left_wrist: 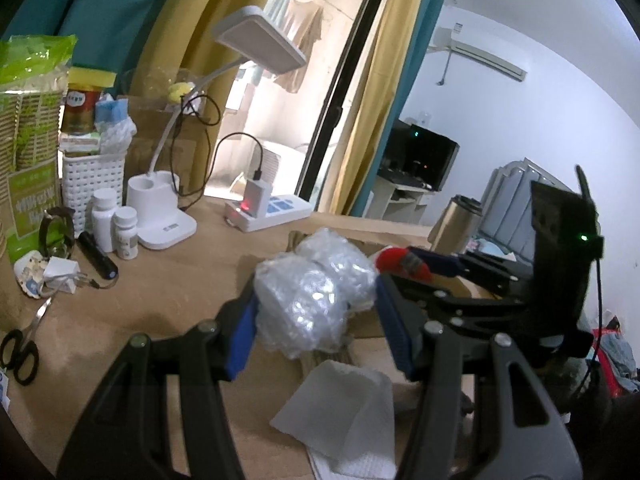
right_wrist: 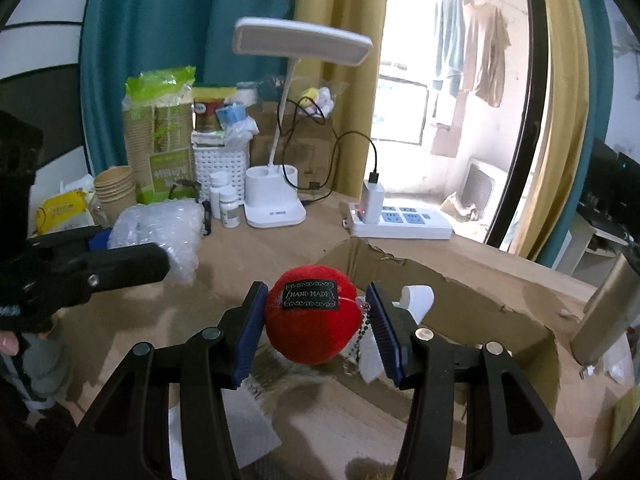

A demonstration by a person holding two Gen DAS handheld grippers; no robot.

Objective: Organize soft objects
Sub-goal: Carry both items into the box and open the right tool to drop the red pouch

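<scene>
My left gripper is shut on a wad of clear bubble wrap and holds it above the table. My right gripper is shut on a red plush ball with a black "HAND MADE" label and a bead chain, held at the near edge of an open cardboard box. The right gripper with the red ball shows to the right in the left wrist view. The left gripper and bubble wrap show at the left in the right wrist view. A white foam piece lies in the box.
A folded white tissue lies on the table below the left gripper. Behind stand a white desk lamp, a power strip, pill bottles, a white basket, paper cups, scissors and a steel mug.
</scene>
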